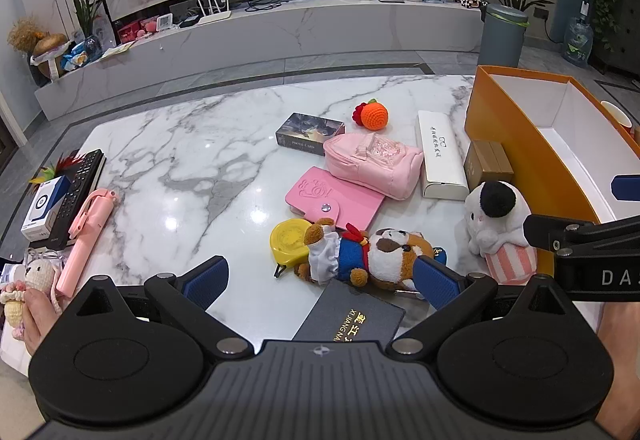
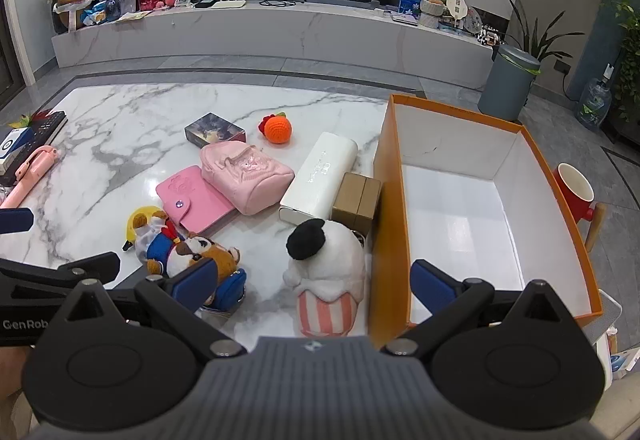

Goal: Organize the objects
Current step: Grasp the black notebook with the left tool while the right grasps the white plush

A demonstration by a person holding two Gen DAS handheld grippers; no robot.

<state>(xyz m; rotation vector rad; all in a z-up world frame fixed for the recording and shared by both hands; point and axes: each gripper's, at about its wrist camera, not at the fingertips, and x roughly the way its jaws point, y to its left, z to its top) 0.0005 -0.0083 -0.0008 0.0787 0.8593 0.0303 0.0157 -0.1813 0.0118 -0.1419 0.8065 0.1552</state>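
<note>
Both grippers hover open over a white marble table (image 1: 180,168). My left gripper (image 1: 322,280) is wide open above a brown-and-white plush dog (image 1: 380,256) in a blue outfit, which lies beside a yellow tape measure (image 1: 290,240) and a dark booklet (image 1: 352,316). My right gripper (image 2: 316,280) is open too, above a white plush with a black patch (image 2: 328,260) in a striped cup. An open orange box (image 2: 400,200), white inside, stands at the right. Farther back lie a pink card holder (image 1: 334,200), a pink mini backpack (image 1: 372,164), a white case (image 1: 440,156), a brown box (image 1: 488,164), a dark card box (image 1: 310,134) and an orange crochet ball (image 1: 374,115).
At the table's left edge lie a pink selfie stick (image 1: 86,236), a black remote (image 1: 80,188) and a white-blue box (image 1: 42,210). A red mug (image 2: 576,188) stands right of the orange box. A grey bin (image 2: 508,80) is on the floor behind. A hand (image 1: 36,316) holds a small knitted doll.
</note>
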